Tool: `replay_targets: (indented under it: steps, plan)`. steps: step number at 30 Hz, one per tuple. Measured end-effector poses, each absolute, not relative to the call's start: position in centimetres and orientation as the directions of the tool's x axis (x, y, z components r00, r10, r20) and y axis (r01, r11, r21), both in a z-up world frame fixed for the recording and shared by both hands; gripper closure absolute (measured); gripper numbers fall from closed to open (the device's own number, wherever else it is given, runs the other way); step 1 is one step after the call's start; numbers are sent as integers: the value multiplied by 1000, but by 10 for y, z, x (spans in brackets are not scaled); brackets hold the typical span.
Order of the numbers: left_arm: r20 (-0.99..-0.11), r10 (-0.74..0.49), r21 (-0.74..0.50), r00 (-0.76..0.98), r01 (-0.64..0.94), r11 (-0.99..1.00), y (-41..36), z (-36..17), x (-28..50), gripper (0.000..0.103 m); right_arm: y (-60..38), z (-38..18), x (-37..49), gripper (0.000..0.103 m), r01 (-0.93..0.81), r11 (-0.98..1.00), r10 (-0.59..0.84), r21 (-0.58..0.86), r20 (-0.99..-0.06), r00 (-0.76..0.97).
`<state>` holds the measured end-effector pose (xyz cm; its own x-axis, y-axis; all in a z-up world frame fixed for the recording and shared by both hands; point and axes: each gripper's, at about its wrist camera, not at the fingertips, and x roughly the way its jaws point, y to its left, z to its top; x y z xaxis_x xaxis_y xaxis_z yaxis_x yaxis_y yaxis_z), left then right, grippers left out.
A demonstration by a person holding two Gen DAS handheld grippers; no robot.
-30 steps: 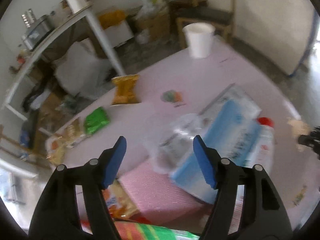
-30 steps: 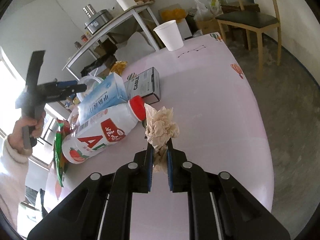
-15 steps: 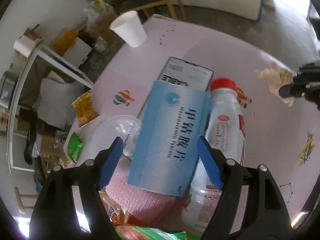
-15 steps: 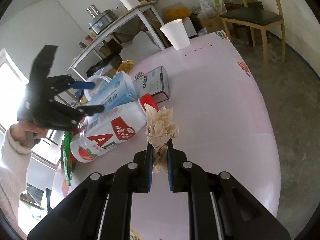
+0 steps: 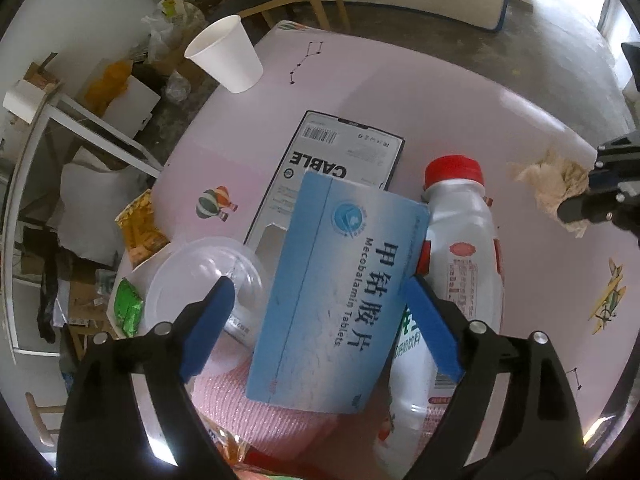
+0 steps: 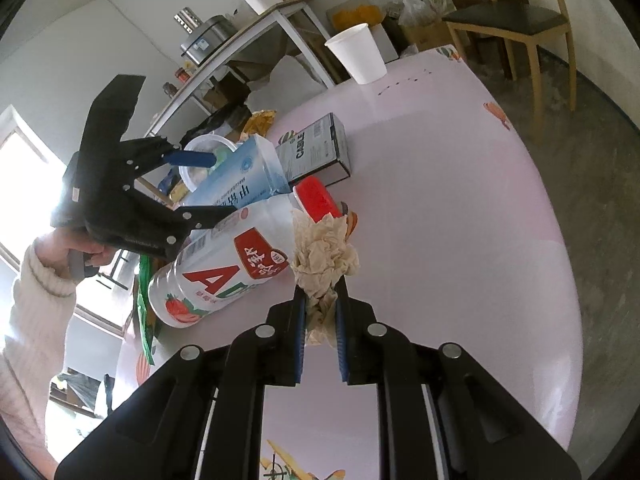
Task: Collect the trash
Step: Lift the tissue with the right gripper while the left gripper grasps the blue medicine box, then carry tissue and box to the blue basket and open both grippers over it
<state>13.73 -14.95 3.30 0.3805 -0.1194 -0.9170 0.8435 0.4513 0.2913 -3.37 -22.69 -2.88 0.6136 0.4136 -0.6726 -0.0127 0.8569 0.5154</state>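
My left gripper (image 5: 316, 292) is open, its blue pads on either side of a light blue tablet box (image 5: 336, 296) that rests tilted on other trash. The box also shows in the right wrist view (image 6: 240, 184), with the left gripper (image 6: 192, 184) just above it. My right gripper (image 6: 320, 300) is shut on a crumpled beige tissue (image 6: 324, 256), held above the pink table (image 6: 460, 216). The tissue shows at the right in the left wrist view (image 5: 548, 184). A white bottle with a red cap (image 5: 456, 248) lies beside the box.
A black "CABLE" box (image 5: 340, 160) lies behind the tablet box. A clear plastic lid (image 5: 200, 280), a pink cloth (image 5: 248, 400) and snack wrappers (image 5: 140, 224) sit to the left. A white paper cup (image 5: 228, 60) stands at the far table edge. A chair (image 6: 512, 28) and a cluttered shelf stand beyond.
My left gripper has swung over the trash pile and come down closer to the blue tablet box, which now sits between its open fingers. My right gripper still holds the tissue, nearly still.
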Motion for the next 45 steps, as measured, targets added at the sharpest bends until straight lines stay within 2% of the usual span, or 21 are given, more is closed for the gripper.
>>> replay_targets:
  steps: [5,9,14,18,21,24,29,36,41,45]
  plan:
    - [-937,-126,247,326,872,423,-151,32,138,20,-221,-30,-33,88,-23,848,433,529,-668,605]
    - [-970,-145,120,194,905,408,-150,27,138,20,-218,-30,-35,88,-25,846,437,532,-667,603]
    - [-980,-149,54,134,894,446,-149,21,146,20,-215,-36,-37,88,-14,832,453,555,-664,594]
    - [-986,-62,119,152,922,369,-151,2,133,19,-212,-39,-40,88,-13,829,460,560,-667,587]
    - [-984,-70,128,165,922,366,-150,2,128,19,-214,-41,-41,88,-4,825,459,565,-666,588]
    - [-981,-77,139,178,920,366,-151,3,124,25,-216,-42,-40,88,8,821,458,571,-666,589]
    - [-980,-86,137,177,928,347,-152,10,105,28,-218,-37,-41,88,10,820,452,572,-659,601]
    - [-941,-196,159,275,873,461,-132,77,110,28,-232,-19,-64,88,22,812,435,583,-631,643]
    - [-877,-389,48,282,857,512,-126,144,76,28,-269,13,-130,88,71,784,378,617,-565,733]
    - [-805,-543,-89,239,857,508,-146,172,1,28,-305,24,-230,88,210,797,240,566,-616,751]
